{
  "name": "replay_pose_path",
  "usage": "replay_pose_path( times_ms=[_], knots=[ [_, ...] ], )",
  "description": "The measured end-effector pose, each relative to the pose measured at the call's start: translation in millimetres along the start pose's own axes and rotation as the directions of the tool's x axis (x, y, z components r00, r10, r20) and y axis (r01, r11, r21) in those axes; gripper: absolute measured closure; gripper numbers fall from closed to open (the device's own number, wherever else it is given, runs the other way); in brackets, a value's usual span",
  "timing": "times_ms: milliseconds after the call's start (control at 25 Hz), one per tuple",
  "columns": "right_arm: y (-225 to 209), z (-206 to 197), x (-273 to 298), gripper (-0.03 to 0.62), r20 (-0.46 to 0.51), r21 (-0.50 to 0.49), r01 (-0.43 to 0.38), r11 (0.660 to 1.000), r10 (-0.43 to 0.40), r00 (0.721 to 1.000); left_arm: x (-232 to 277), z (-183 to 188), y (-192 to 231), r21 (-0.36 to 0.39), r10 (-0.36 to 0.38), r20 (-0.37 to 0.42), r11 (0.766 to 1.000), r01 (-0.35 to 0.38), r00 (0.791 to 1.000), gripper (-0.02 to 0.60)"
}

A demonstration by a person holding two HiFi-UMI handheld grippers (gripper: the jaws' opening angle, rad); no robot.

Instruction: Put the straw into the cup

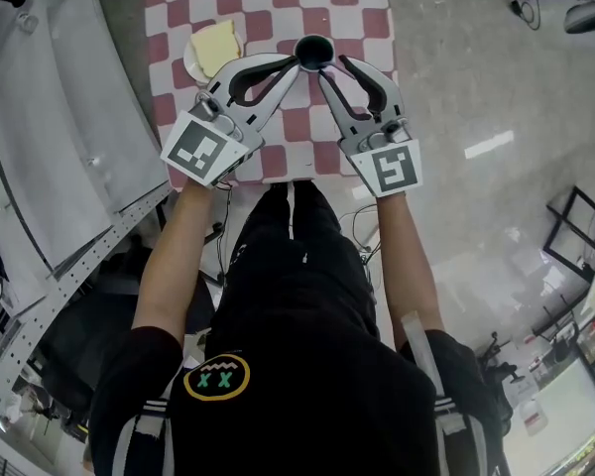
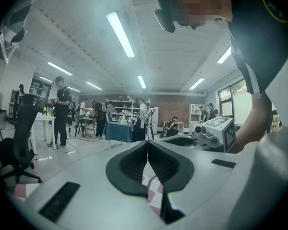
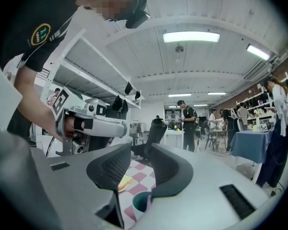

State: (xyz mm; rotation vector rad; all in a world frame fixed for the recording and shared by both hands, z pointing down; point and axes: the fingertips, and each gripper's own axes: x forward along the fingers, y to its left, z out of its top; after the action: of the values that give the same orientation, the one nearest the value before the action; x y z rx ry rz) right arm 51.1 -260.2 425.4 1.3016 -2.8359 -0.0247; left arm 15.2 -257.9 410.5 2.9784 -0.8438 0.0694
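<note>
While the left gripper (image 1: 295, 64) clamps the straw (image 2: 151, 181) just short of the cup (image 1: 315, 50), the right gripper (image 1: 330, 64) stands open-jawed beside its rim, probably to steady it.

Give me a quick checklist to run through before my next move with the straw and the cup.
1. Left tool gripping the straw: ok. The jaws are together, and a thin lilac strip runs down between the pads.
2. Right tool free: ok. The jaws are apart with nothing between them.
3. Cup upright on the checked cloth: ok.
4. Both tool tips at the cup: ok in the head view.
5. Straw end inside the cup: cannot tell. A lilac bit shows at the rim in the right gripper view only.
6. Plate out of the way: ok. It sits left of the cup, apart from it.
</note>
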Motion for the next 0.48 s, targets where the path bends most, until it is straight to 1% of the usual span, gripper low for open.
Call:
replay_pose_path(
  times_ms=[80,160,320,480],
  knots=[
    [6,17,-6,0.442,0.014,-0.012,0.0,1.0,0.001,1.0,-3,13,-7,-0.017,-0.006,0.004,1.0,0.006,1.0,0.561],
    [13,32,-12,0.442,0.026,-0.023,0.001,1.0,0.0,1.0,-9,22,-14,-0.019,-0.016,0.009,1.0,0.016,1.0,0.561],
    [27,59,-25,0.442,0.046,-0.044,0.009,0.999,-0.007,0.999,-25,30,-28,0.013,-0.043,0.004,0.999,0.043,0.999,0.561],
    [44,82,-41,0.447,0.051,-0.06,0.017,0.998,-0.014,0.999,-43,49,-47,0.001,-0.065,0.012,0.998,0.065,0.998,0.561]
  ],
)
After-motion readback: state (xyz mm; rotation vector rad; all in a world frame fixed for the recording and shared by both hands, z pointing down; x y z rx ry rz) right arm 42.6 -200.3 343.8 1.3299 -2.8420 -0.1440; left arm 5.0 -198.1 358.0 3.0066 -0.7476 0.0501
